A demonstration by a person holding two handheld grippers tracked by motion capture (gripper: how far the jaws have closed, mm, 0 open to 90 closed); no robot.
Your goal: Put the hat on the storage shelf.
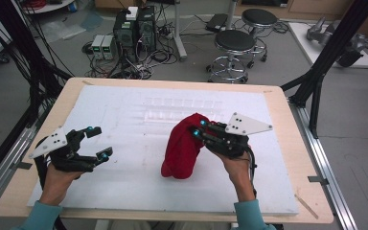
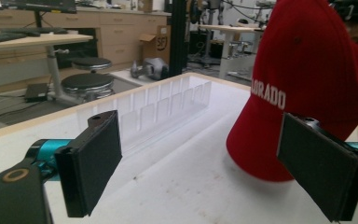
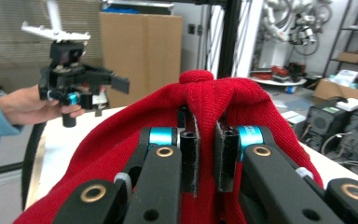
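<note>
Nearest, the right gripper [image 1: 199, 133] is clamped on a fold of the red cap [image 1: 183, 146], holding it up so its lower edge meets the white foam board [image 1: 124, 143] on the desk [image 1: 287, 124]. Well apart to the left, the left gripper [image 1: 99, 142] stands wide, holding nothing. Beyond the cap lies a clear plastic tray [image 1: 182, 108].

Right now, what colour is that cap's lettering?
White, on the red cap; the left gripper view shows it best.
</note>
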